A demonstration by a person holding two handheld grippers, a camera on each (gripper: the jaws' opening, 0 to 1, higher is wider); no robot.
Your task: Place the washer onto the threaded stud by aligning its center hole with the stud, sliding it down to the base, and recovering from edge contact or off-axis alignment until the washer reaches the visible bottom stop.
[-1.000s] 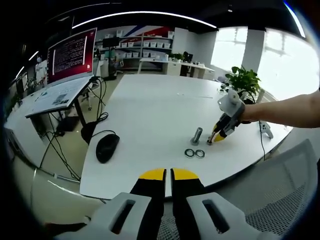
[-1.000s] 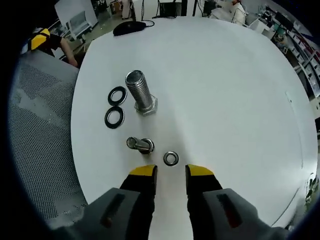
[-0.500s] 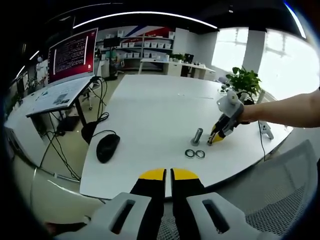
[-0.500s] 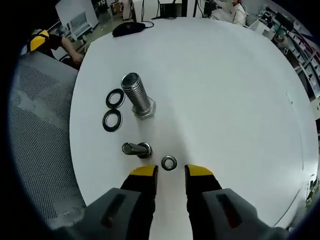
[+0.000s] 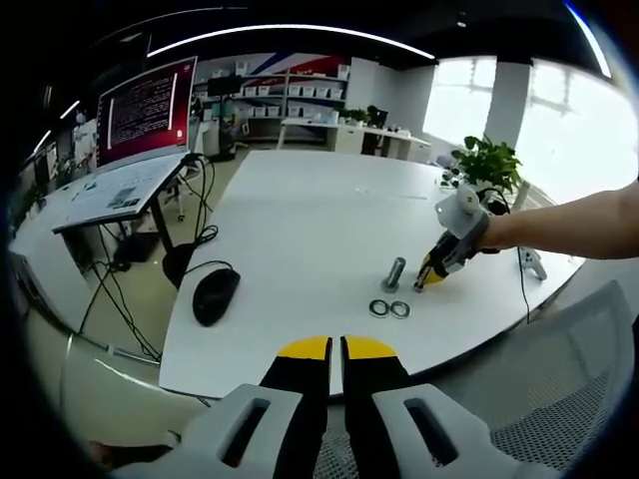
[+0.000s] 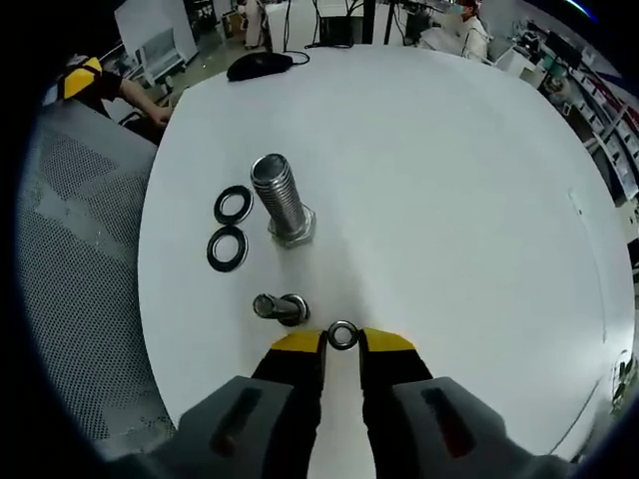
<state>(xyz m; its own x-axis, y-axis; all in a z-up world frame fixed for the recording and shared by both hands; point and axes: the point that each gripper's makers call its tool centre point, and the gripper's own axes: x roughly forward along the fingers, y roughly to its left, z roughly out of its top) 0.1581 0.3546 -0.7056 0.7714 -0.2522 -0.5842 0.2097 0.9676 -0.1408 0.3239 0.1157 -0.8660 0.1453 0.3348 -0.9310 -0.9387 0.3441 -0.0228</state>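
Note:
A big threaded stud (image 6: 282,203) stands upright on its hex head on the white table (image 6: 449,180). Two black washers (image 6: 233,205) (image 6: 227,248) lie flat just left of it. A small bolt (image 6: 280,307) lies nearer to me, and beside it a small silver washer (image 6: 342,334) sits on the table between my right gripper's (image 6: 342,341) yellow tips, which have closed in against it. The left gripper view shows the right gripper (image 5: 429,275) low beside the stud (image 5: 394,271), with the washers (image 5: 388,307) in front. My left gripper (image 5: 336,347) hangs off the table's near edge, shut and empty.
A black mouse (image 5: 214,294) with its cable lies at the table's left end. A mesh chair (image 6: 80,259) stands along the table's edge. A desk with a monitor (image 5: 143,105) stands far left, and a potted plant (image 5: 487,160) is behind the right gripper.
My right gripper moved forward to the small washer and narrowed its jaws around it. The left gripper has stayed still.

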